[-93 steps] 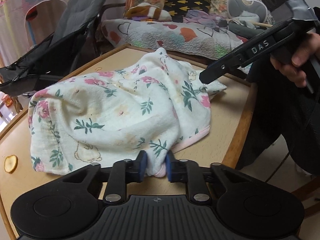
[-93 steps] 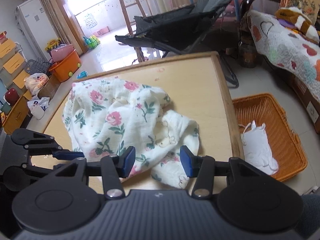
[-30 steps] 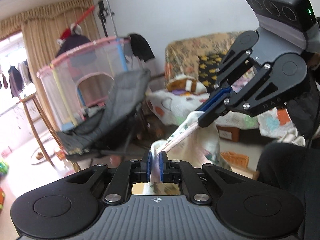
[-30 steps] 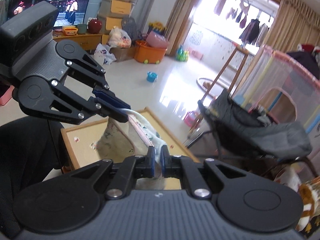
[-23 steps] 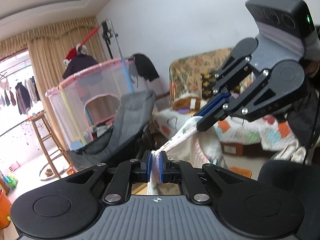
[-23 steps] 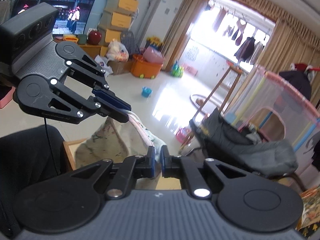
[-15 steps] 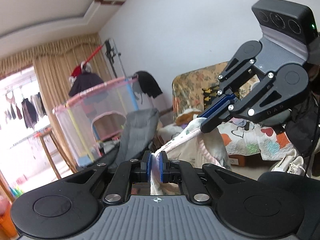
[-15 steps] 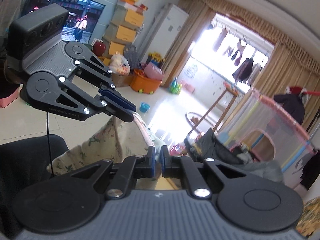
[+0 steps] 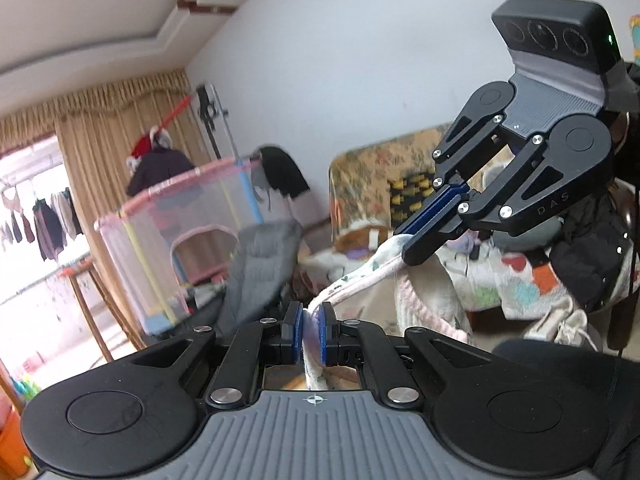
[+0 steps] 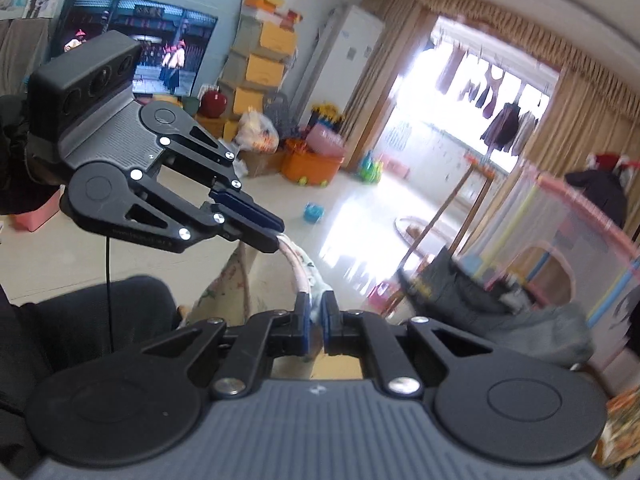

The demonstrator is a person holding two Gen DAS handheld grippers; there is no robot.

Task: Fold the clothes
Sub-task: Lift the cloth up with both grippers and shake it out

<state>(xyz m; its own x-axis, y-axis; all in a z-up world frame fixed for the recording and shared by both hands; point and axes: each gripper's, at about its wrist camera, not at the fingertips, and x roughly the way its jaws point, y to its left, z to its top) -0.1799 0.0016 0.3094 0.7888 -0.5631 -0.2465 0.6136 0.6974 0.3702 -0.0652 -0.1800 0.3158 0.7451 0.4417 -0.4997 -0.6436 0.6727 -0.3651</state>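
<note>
Floral cloth (image 9: 362, 276) stretched in the air between both grippers.

Left gripper (image 9: 308, 338) fingers clench one pink-trimmed edge; right gripper (image 10: 314, 322) fingers clench the other, the rest hanging below them.

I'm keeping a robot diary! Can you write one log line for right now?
step: lift and spread | left tongs: shut on floral cloth | right tongs: shut on floral cloth | cloth: held up, pink edge stretched between both

Strong daylight is let in through the balcony door (image 10: 452, 152), where everything is washed white. Edges are bent and blurred.
</note>
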